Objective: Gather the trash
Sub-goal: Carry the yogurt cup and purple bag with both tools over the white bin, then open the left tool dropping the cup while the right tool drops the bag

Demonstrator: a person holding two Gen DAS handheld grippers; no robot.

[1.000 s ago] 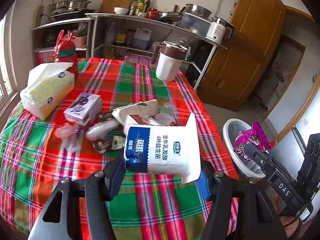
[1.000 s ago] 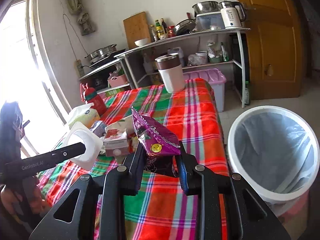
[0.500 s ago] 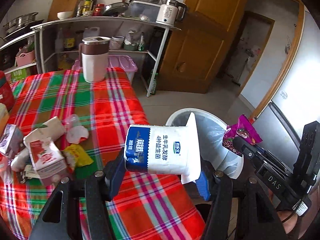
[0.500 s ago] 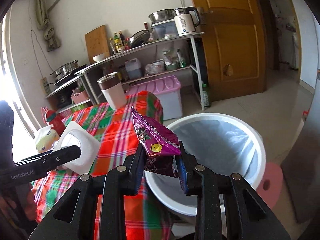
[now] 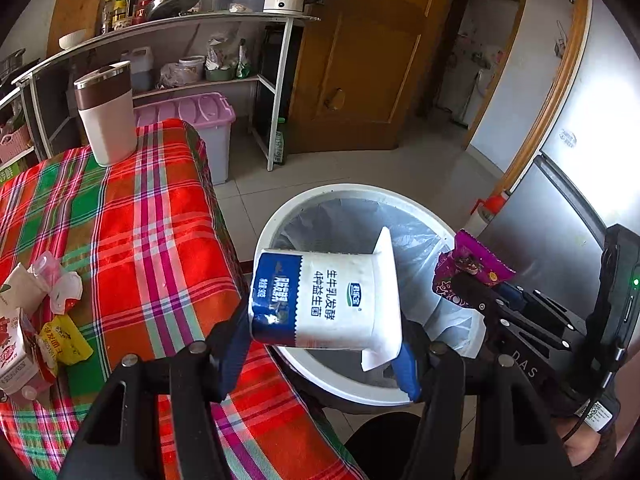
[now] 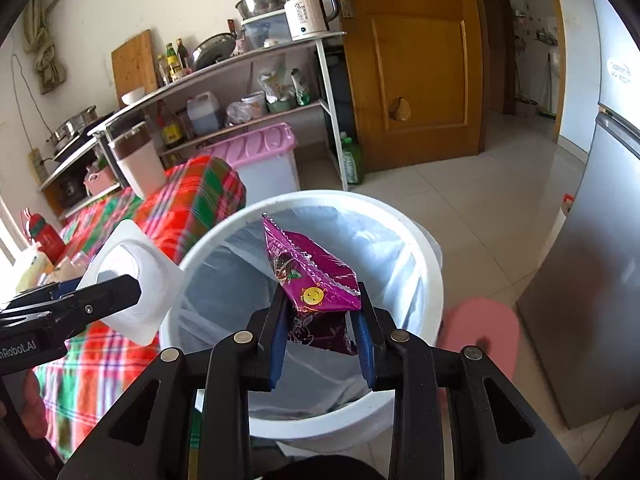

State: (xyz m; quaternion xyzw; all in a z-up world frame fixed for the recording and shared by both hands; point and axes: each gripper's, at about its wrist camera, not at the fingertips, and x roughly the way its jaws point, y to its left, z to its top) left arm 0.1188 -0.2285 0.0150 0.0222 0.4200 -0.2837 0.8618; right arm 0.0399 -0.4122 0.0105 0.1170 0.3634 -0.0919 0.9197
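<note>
My left gripper (image 5: 324, 344) is shut on a white and blue yogurt cup (image 5: 328, 300) lying on its side, held over the near rim of a white trash bin (image 5: 296, 208) lined with a clear bag. My right gripper (image 6: 320, 332) is shut on a crumpled purple snack wrapper (image 6: 312, 276) over the same trash bin (image 6: 424, 248). In the left wrist view the right gripper (image 5: 464, 292) shows at the right with the purple snack wrapper (image 5: 472, 264). The yogurt cup (image 6: 132, 280) and left gripper (image 6: 116, 292) appear at the left of the right wrist view.
A table with a red and green plaid cloth (image 5: 132, 232) stands left of the bin, with several wrappers and cartons (image 5: 44, 320) and a white jug (image 5: 106, 116) on it. A pink-lidded box (image 6: 260, 152), shelves, a wooden door, a fridge (image 6: 600, 264) and a pink stool (image 6: 484, 328) surround the bin.
Both grippers have swung from above the table to the right, over the trash bin, each still holding its piece of trash.
</note>
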